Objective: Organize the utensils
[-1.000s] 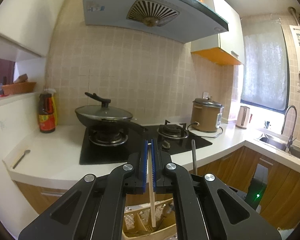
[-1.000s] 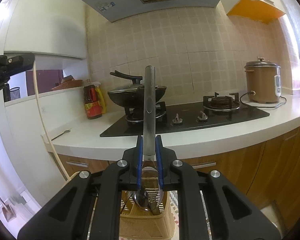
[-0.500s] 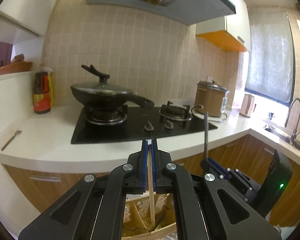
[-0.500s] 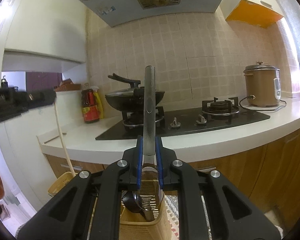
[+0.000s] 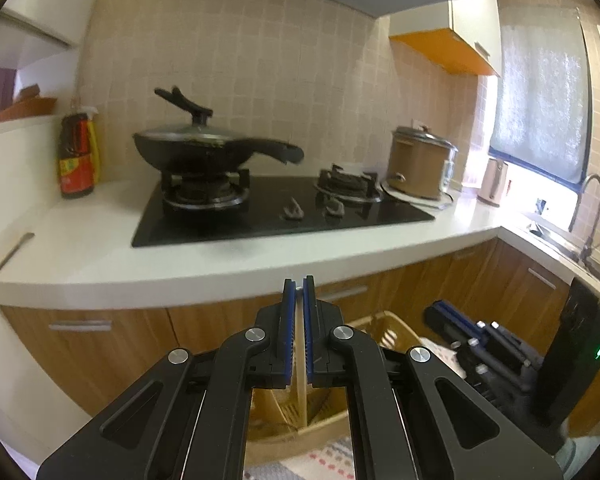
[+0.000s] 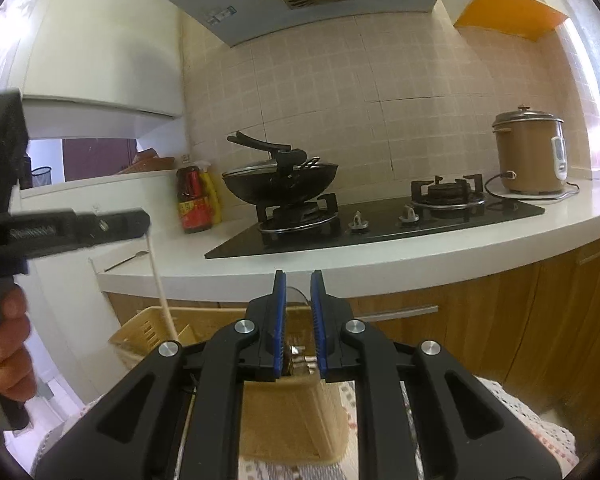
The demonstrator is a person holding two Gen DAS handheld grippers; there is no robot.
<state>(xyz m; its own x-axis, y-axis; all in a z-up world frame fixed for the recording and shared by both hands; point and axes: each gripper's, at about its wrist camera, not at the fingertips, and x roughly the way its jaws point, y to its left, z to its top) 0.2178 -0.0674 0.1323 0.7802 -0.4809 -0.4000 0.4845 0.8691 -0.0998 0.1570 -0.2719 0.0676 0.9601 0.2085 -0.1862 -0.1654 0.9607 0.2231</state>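
My left gripper (image 5: pixel 298 280) is shut on a pale chopstick (image 5: pixel 299 372) that hangs down into the tan utensil basket (image 5: pixel 384 322) below the counter. In the right wrist view the same chopstick (image 6: pixel 161 292) hangs from the left gripper (image 6: pixel 142 220) into the basket (image 6: pixel 140 334). My right gripper (image 6: pixel 298 276) is open above the basket; the metal spoon (image 6: pixel 296 358) lies below between its pads, its handle end (image 6: pixel 293 295) showing at the tips. The right gripper (image 5: pixel 460 322) also shows in the left wrist view.
A white counter (image 5: pixel 100 256) holds a black hob (image 5: pixel 268 216), a lidded wok (image 5: pixel 196 152), a sauce bottle (image 5: pixel 76 156), a rice cooker (image 5: pixel 420 168) and a small spoon (image 5: pixel 14 246). Wooden cabinet fronts (image 5: pixel 100 344) stand behind the basket. A patterned mat (image 6: pixel 516 420) lies underneath.
Both grippers have come down toward the basket. The right gripper has opened and the spoon has dropped out of its grip. The chopstick has sunk deeper into the basket.
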